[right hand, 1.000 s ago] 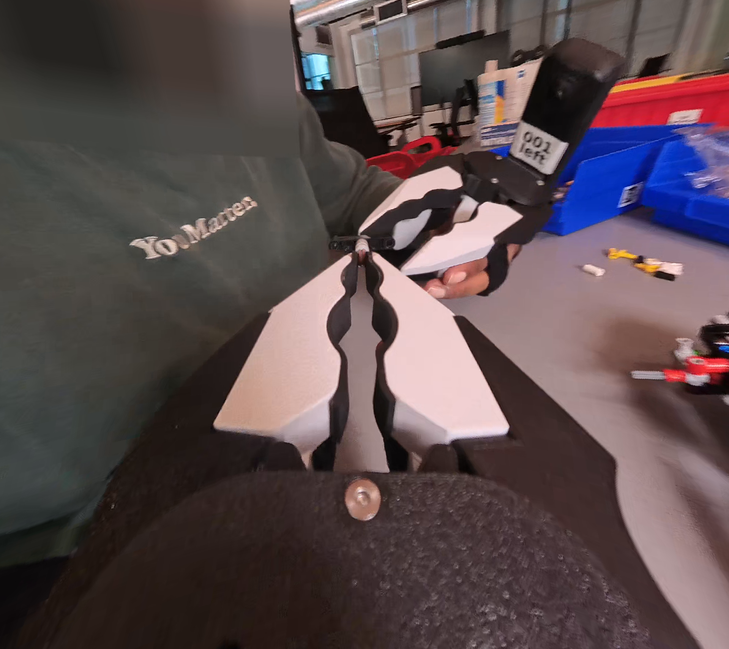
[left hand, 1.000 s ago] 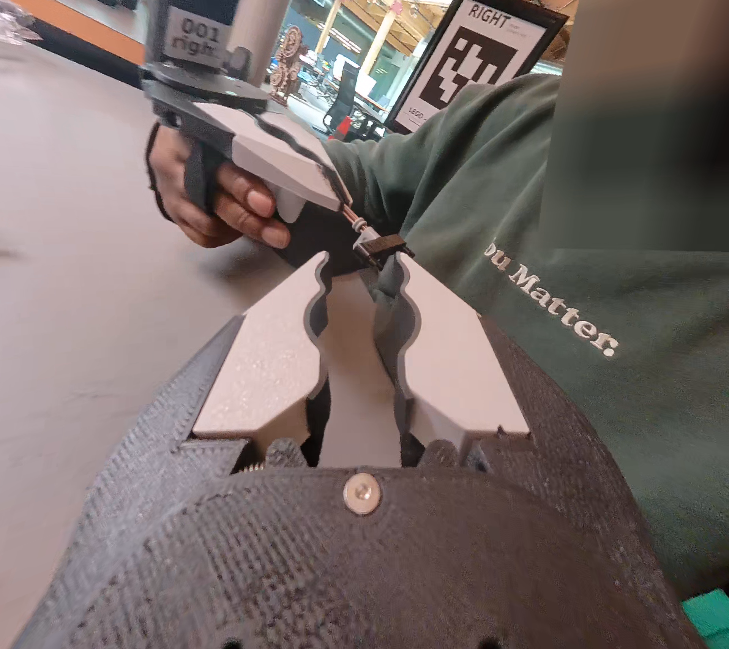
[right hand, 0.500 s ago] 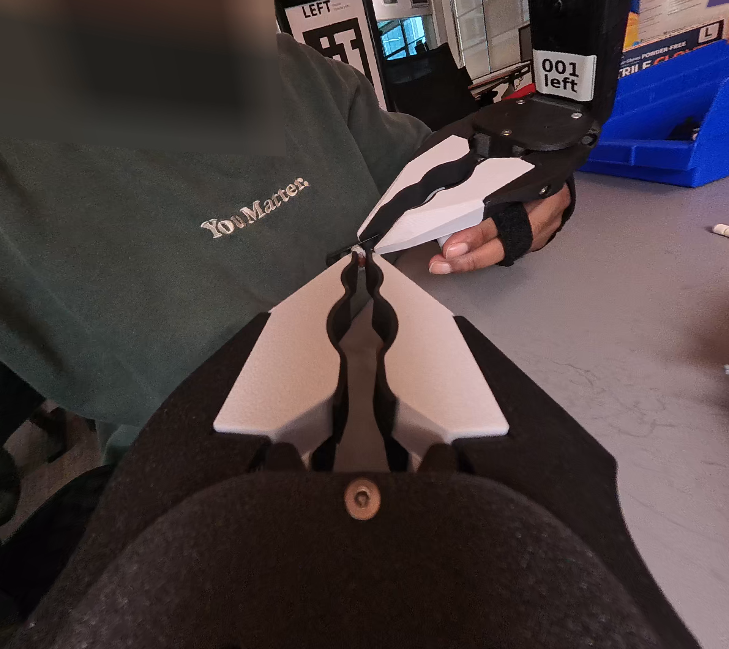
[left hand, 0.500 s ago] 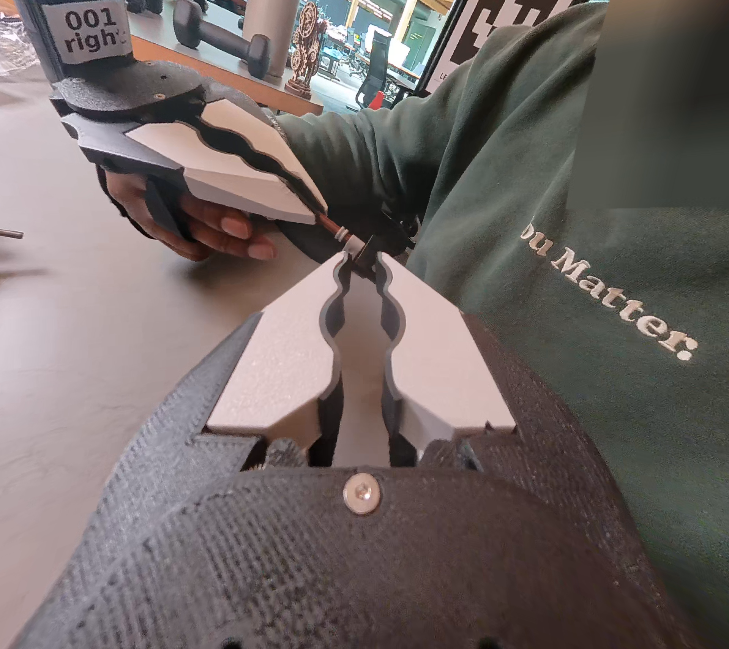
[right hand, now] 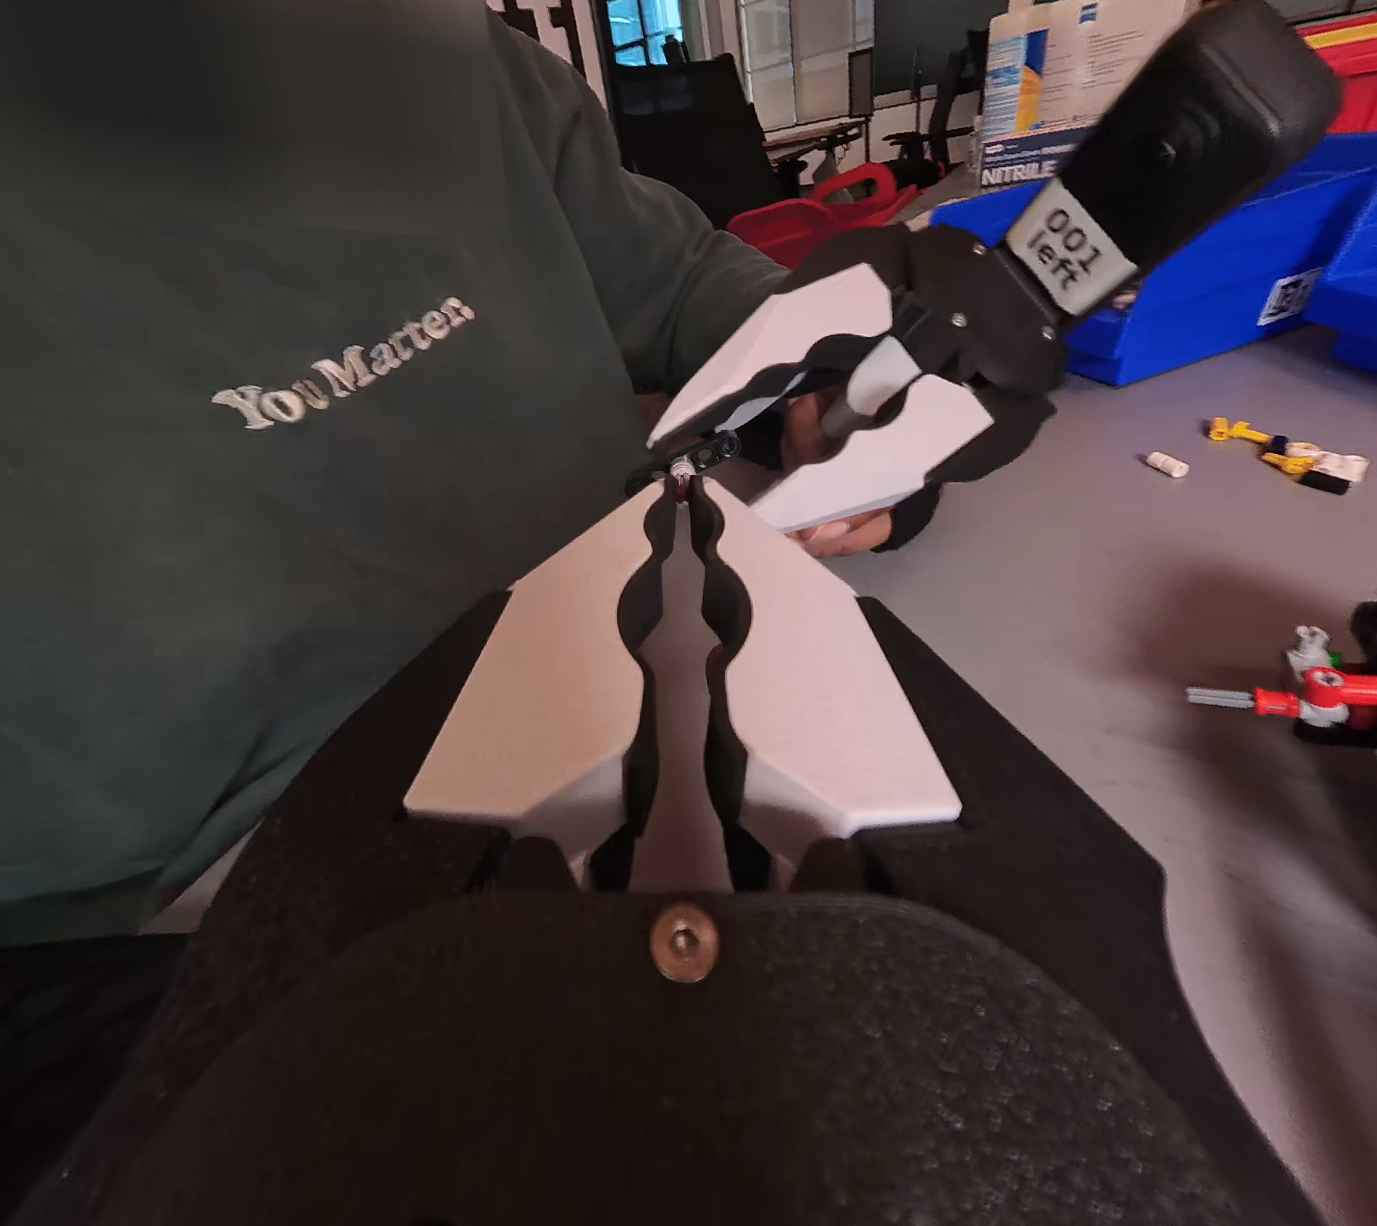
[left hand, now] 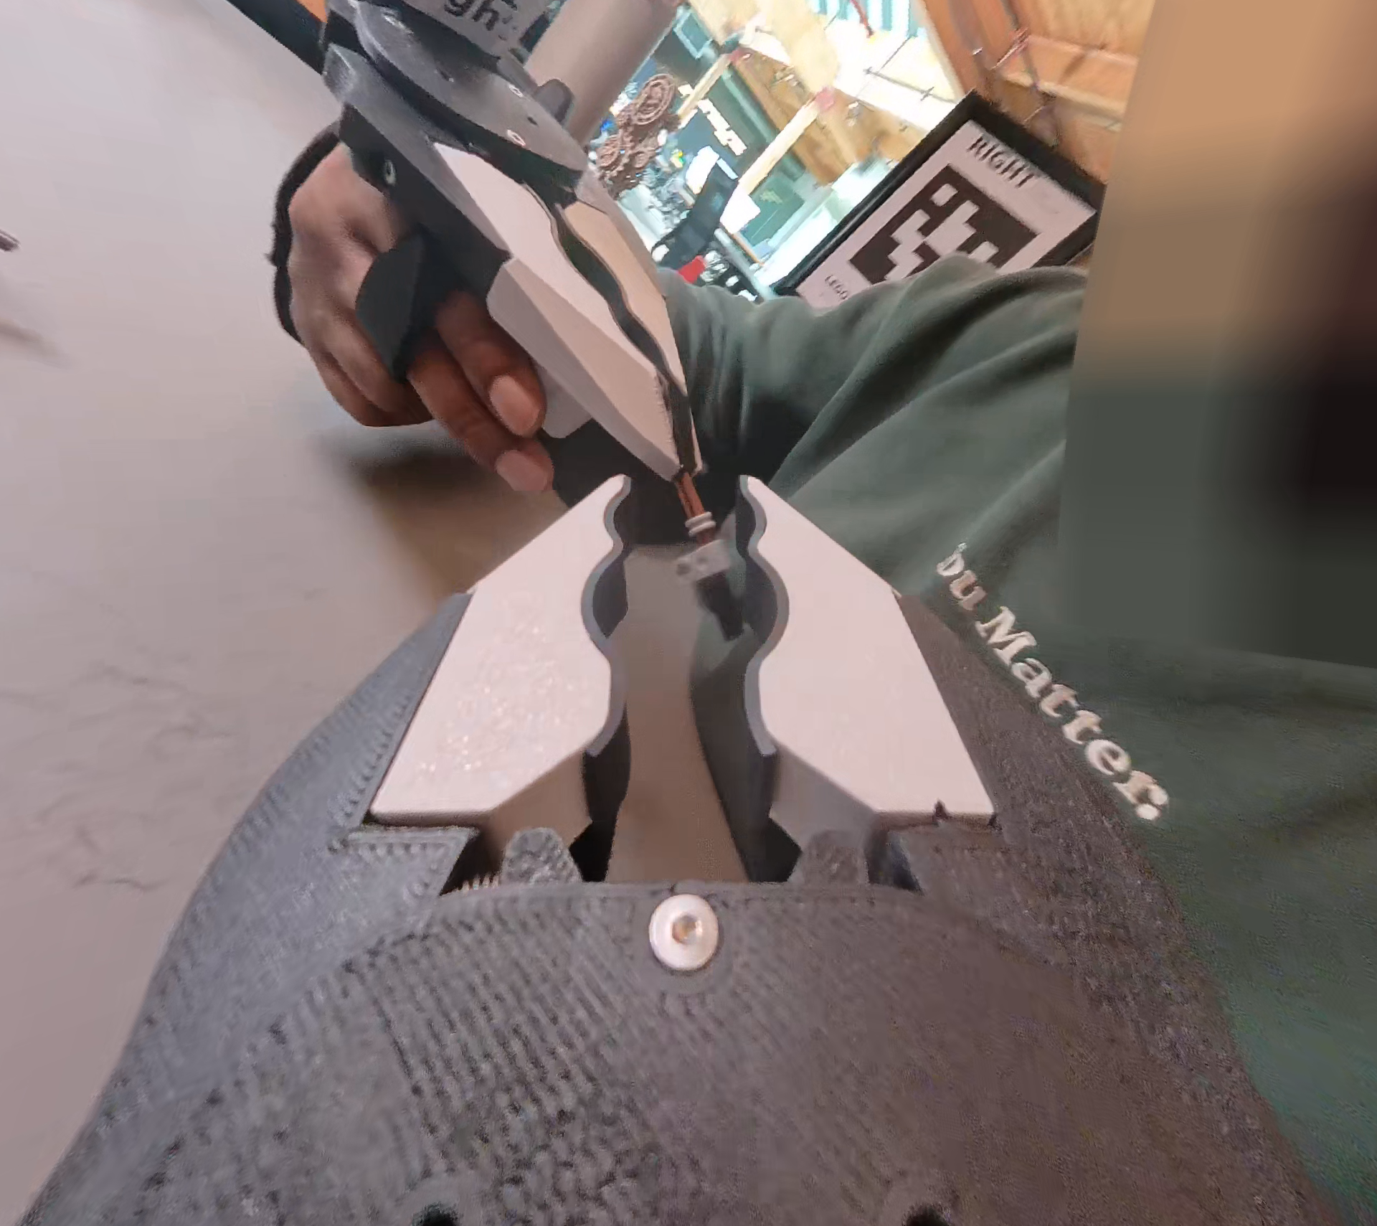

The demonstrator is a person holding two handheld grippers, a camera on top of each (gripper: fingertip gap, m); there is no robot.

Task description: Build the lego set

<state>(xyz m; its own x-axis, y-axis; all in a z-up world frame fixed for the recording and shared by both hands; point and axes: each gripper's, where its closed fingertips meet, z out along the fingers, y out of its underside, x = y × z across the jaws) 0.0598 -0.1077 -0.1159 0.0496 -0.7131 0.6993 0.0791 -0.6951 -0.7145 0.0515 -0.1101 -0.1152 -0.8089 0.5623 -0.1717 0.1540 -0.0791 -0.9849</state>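
My right gripper (right hand: 679, 491) is shut on a thin brown axle (left hand: 690, 506). The axle carries a small grey bush (left hand: 697, 563) and a black lego beam (left hand: 726, 607) at its far end. In the right wrist view the black beam (right hand: 704, 449) lies crosswise just past my fingertips. My left gripper (left hand: 684, 489) is open, its two fingers on either side of the axle and beam without gripping them. The right gripper also shows in the left wrist view (left hand: 679, 466), coming down from the upper left. The left gripper also shows in the right wrist view (right hand: 708, 471). Both are held in front of a person's green sweatshirt (right hand: 335, 296).
On the grey table (right hand: 1118, 557) lie loose yellow, white and black lego parts (right hand: 1289, 456), a small white part (right hand: 1166, 463) and a red and grey assembly (right hand: 1311, 702). Blue bins (right hand: 1207, 288) stand behind them. A framed marker sign (left hand: 946, 229) stands behind the person's arm. Less than 4 cm separates the two grippers' tips.
My left gripper was closed on the black beam half a second ago and has opened. The right gripper has tilted steeply down, still holding the axle.
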